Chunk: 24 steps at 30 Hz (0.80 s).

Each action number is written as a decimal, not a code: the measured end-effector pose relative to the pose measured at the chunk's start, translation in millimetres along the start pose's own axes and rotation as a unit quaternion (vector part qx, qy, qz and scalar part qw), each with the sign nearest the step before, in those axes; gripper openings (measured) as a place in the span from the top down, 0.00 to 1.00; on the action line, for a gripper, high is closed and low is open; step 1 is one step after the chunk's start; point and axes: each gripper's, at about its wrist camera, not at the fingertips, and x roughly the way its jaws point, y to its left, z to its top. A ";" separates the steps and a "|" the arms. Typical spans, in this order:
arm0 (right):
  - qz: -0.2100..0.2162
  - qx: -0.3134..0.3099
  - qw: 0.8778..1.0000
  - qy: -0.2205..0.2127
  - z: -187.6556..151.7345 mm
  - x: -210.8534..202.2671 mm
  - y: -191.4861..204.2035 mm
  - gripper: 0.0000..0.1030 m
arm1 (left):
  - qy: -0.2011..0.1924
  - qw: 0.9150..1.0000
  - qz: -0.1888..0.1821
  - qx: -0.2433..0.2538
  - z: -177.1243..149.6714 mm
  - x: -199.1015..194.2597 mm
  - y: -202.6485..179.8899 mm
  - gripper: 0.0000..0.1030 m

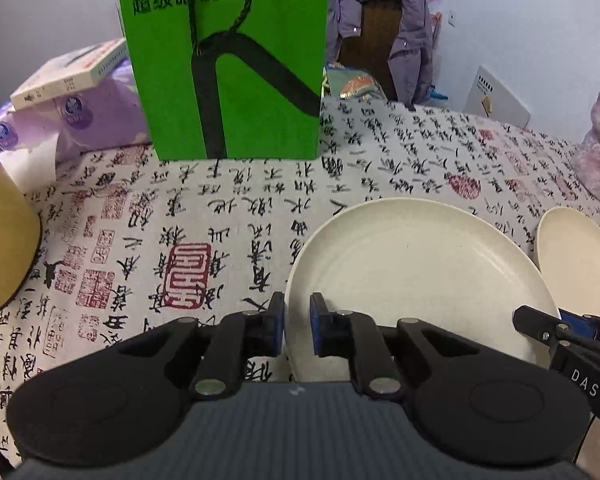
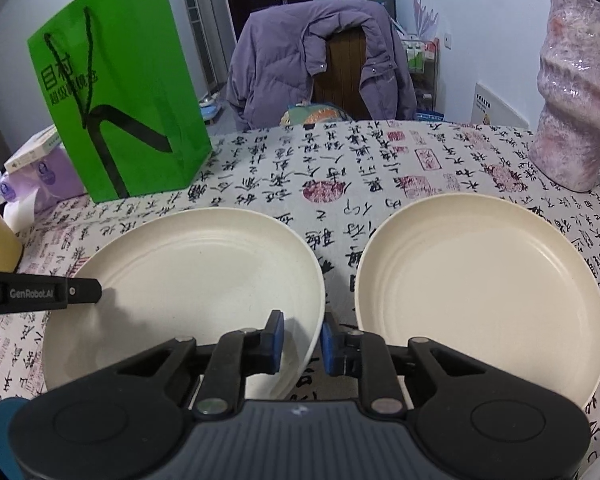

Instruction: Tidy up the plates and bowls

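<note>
In the left wrist view the left claw [image 1: 297, 326] sits at the lower centre of the frame, its blue pads pinching the near-left rim of a cream plate [image 1: 416, 276]. That plate fills the centre right of the frame and looks tipped up at the gripped edge. At the lower right edge of the same frame the right claw [image 1: 540, 326] reaches in to the plate's right rim.

In the right wrist view the right claw [image 2: 302, 342] is at the lower centre, one pad inside the plate [image 2: 188, 276] and one outside its right rim, closed on that rim. The left claw's black finger [image 2: 80, 291] comes in from the left edge and touches the plate's left side. A second cream plate [image 2: 480, 292] lies just beside the first, in the right half of the frame, apart from it by a narrow strip of cloth.

Both plates are on a surface [image 2: 340, 184] covered with a calligraphy-printed cloth. Further back, a green paper bag [image 2: 120, 112] stands at the upper left, a pink mottled vase [image 2: 572, 100] at the upper right, and a purple jacket [image 2: 300, 60] hangs over a chair at the top centre.
</note>
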 end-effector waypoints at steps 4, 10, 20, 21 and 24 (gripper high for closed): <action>0.007 0.004 1.000 -0.013 2.1 -8.1 -4.2 0.82 | -0.017 1.000 -0.001 -0.008 0.8 -11.5 -2.4 0.87; 0.026 0.017 0.999 -0.035 6.7 -25.5 -8.6 0.83 | -0.053 0.998 0.013 -0.014 0.3 -37.5 -8.4 0.87; 0.045 0.014 0.995 -0.085 10.9 -62.6 -7.6 0.83 | -0.080 0.996 0.022 -0.026 -2.9 -66.0 -9.0 0.87; 0.045 0.012 0.995 -0.089 11.0 -66.3 -6.9 0.83 | -0.081 0.996 0.021 -0.028 -3.5 -68.4 -9.0 0.87; 0.044 0.007 0.994 -0.100 10.5 -76.5 -6.1 0.83 | -0.088 0.995 0.019 -0.031 -6.3 -77.7 -9.4 0.87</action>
